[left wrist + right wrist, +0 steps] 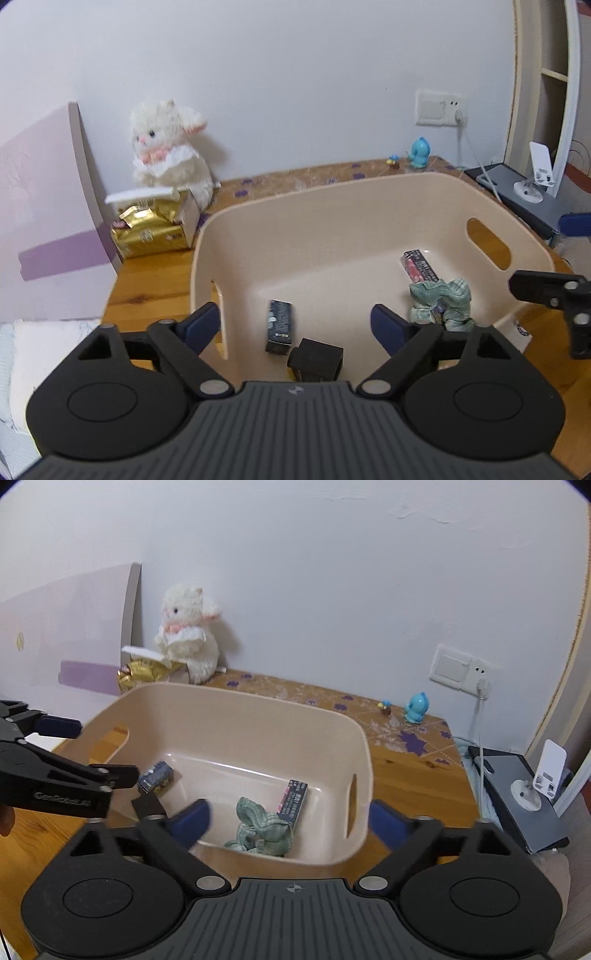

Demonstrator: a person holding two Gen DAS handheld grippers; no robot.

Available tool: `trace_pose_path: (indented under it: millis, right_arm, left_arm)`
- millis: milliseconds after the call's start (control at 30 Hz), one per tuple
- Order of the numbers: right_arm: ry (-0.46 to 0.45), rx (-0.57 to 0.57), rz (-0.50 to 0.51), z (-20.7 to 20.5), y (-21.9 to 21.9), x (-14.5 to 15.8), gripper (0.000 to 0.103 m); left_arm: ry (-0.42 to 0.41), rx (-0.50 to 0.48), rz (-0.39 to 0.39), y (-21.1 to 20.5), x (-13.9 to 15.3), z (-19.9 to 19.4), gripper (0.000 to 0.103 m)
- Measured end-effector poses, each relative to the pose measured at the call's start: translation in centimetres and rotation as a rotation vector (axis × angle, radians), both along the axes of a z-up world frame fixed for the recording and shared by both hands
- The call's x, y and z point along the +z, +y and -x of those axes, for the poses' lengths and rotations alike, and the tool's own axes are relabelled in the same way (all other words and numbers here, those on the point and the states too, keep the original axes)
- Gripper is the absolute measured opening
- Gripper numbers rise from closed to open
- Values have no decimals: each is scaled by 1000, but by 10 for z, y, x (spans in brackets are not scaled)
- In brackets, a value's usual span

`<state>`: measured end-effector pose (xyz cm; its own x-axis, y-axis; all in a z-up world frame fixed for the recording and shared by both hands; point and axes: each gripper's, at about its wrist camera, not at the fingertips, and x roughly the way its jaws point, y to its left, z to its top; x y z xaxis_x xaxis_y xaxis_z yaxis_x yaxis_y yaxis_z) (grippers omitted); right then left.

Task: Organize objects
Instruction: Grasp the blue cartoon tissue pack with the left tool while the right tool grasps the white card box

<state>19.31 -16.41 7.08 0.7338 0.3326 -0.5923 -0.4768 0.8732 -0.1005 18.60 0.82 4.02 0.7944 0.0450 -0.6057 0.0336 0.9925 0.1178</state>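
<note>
Both grippers stand spread wide and grasp nothing: left gripper (295,321), right gripper (291,818), above the beige bin (314,206) on the worktop (147,284). Inside lie three small boxes (279,326), one black block (316,360), one crumpled green cloth (441,304).

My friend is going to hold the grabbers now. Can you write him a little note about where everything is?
Left gripper: jaws open, nothing in them. Right gripper: jaws open, nothing in them.
Both hover at the near edge of the beige bin.
Done: in the bin lie a dark blue box, a black box, a crumpled green cloth and a long red-and-black box.
Maybe left: the gold packet, plush bunny and blue toy sit on the table outside.
</note>
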Motion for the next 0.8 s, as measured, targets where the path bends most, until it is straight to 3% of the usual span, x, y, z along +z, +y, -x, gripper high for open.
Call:
trace_pose_path:
  millis: [167,367,800]
  right_arm:
    - [3,-16,-25,16,-27,5,103]
    - [52,-47,0,23,-51,-14,103]
    - [209,-94,52,5,-61,-81,103]
  left_arm:
    - [-28,-2,-3,4,11,27,92]
    - [-1,6,4,11,6,50,93]
    - [174,15,44,6,-58,55,93]
